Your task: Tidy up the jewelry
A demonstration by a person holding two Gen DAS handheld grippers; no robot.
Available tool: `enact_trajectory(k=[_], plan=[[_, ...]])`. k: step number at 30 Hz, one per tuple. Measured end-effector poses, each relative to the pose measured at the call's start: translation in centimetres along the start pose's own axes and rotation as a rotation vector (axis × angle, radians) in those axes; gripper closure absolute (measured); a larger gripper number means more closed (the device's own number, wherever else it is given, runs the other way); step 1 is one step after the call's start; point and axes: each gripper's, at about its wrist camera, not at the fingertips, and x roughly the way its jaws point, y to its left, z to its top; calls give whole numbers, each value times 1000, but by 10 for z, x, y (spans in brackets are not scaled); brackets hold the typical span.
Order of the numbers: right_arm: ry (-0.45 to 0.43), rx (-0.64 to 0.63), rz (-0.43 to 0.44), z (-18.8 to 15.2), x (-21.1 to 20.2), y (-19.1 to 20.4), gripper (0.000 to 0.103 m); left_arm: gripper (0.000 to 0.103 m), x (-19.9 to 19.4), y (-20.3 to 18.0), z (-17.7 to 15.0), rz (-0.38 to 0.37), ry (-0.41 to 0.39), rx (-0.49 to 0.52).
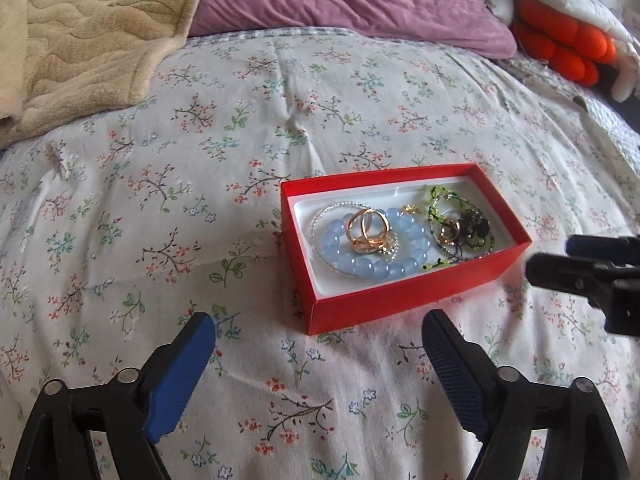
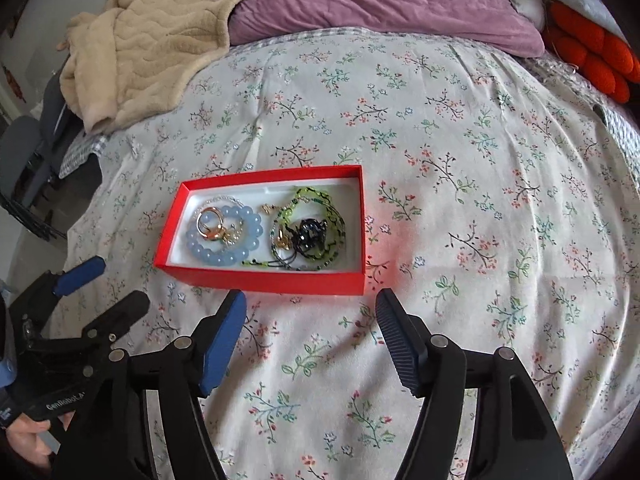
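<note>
Left wrist view: red box (image 1: 404, 292) on a floral bedspread (image 1: 240, 120), holding a blue bead bracelet (image 1: 380, 264), gold rings (image 1: 366, 226) and a tangled green beaded necklace (image 1: 436, 204) around a dark piece too small to identify. Left gripper (image 1: 320, 344) spread wide, empty, short of the box. Right gripper (image 2: 312, 320) also wide apart and empty; in the left view only its tips show, cut off at the right edge.
</note>
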Motion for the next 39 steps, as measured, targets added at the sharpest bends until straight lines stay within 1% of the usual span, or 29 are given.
enact_trajectory(k=[4, 6, 9, 11, 15, 18, 39], plan=[[14, -32, -46, -15, -7, -1, 23, 9, -5, -1, -6, 27, 17, -19], [15, -48, -76, -22, -10, -1, 15, 6, -6, 0, -10, 43, 31, -34], [15, -73, -114, -30, -14, 0, 9, 1, -7, 1, -16, 54, 49, -58], [27, -83, -136, -36, -15, 0, 5, 1, -8, 2, -19, 68, 57, -76], [29, -106, -175, -41, -16, 0, 3, 1, -6, 4, -23, 76, 81, -114], [28, -125, -197, -42, -15, 1, 2, 1, -5, 3, -24, 81, 86, -115], [50, -110, -194, -38, -4, 0, 2, 1, 1, -1, -26, 88, 112, -77]])
